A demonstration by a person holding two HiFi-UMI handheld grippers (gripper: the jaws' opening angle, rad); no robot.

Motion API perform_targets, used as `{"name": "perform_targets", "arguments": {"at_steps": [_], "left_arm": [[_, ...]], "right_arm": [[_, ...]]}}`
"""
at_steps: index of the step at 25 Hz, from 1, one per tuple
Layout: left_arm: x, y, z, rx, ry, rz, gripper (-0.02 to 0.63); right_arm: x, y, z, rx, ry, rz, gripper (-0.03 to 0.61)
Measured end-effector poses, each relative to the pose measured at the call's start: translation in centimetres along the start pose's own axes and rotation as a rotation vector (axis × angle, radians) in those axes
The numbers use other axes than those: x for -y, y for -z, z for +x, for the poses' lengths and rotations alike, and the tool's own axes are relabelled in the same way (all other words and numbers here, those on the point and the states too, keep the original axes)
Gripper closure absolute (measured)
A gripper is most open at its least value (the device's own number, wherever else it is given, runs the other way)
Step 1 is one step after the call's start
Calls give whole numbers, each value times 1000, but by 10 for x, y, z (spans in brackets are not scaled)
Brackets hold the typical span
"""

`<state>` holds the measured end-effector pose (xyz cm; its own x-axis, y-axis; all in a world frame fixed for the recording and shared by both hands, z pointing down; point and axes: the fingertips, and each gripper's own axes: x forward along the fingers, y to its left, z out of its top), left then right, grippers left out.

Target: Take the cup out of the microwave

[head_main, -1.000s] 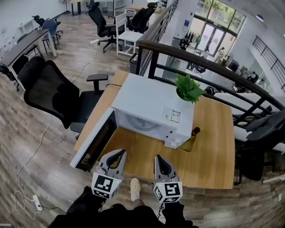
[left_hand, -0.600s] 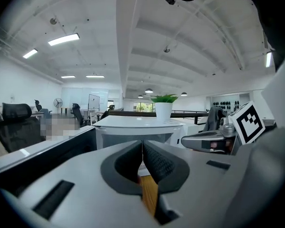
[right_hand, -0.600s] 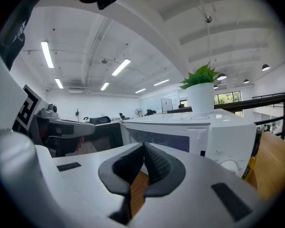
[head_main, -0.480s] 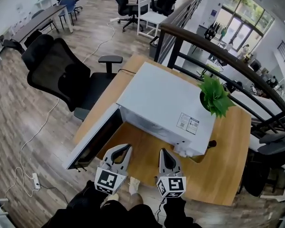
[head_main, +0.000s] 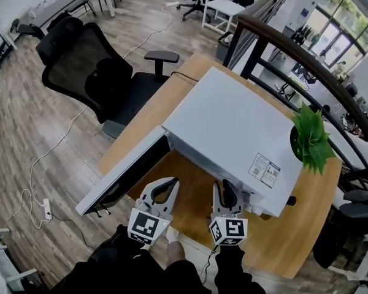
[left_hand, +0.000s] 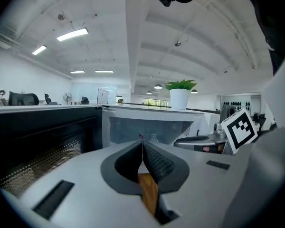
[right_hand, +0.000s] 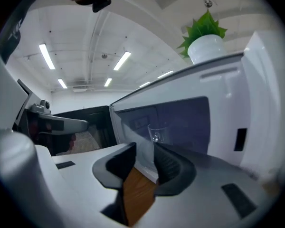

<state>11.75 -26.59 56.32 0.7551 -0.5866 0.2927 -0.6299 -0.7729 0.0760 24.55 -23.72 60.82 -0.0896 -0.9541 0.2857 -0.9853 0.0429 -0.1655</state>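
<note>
A white microwave [head_main: 233, 127] stands on a wooden table [head_main: 190, 204] with its door [head_main: 126, 173] swung open to the left. In the right gripper view a clear glass cup [right_hand: 156, 131] stands inside the cavity, straight ahead of the jaws. My right gripper [right_hand: 145, 151] is in front of the opening; its jaws are opening, a small gap between them and nothing in it. My left gripper [left_hand: 141, 145] is shut and empty, pointing at the cavity beside the dark door [left_hand: 38, 141]. From the head view both grippers, left [head_main: 170, 185] and right [head_main: 224, 185], hover at the microwave's front.
A potted green plant [head_main: 310, 139] sits on the microwave's far right corner. A black office chair [head_main: 95, 72] stands left of the table, and a dark railing [head_main: 282, 48] runs behind it. A cable [head_main: 37, 182] lies on the wood floor.
Both grippers have moved forward and down toward the microwave's opening. The right jaws, closed before, now stand slightly apart. The head view has swung closer over the microwave.
</note>
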Motion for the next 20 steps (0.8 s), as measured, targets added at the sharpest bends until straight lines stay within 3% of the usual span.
{"name": "perform_targets", "arguments": {"at_steps": [1, 6, 20], "left_arm": [[-3, 2, 1, -1, -7, -4, 589], [-15, 9, 8, -7, -31, -19, 589], [-43, 20, 17, -20, -77, -62, 589]], "right_arm": [[-1, 1, 6, -3, -18, 10, 432], [-1, 8, 36, -27, -60, 34, 393], [2, 24, 88, -90, -104, 0, 377]]}}
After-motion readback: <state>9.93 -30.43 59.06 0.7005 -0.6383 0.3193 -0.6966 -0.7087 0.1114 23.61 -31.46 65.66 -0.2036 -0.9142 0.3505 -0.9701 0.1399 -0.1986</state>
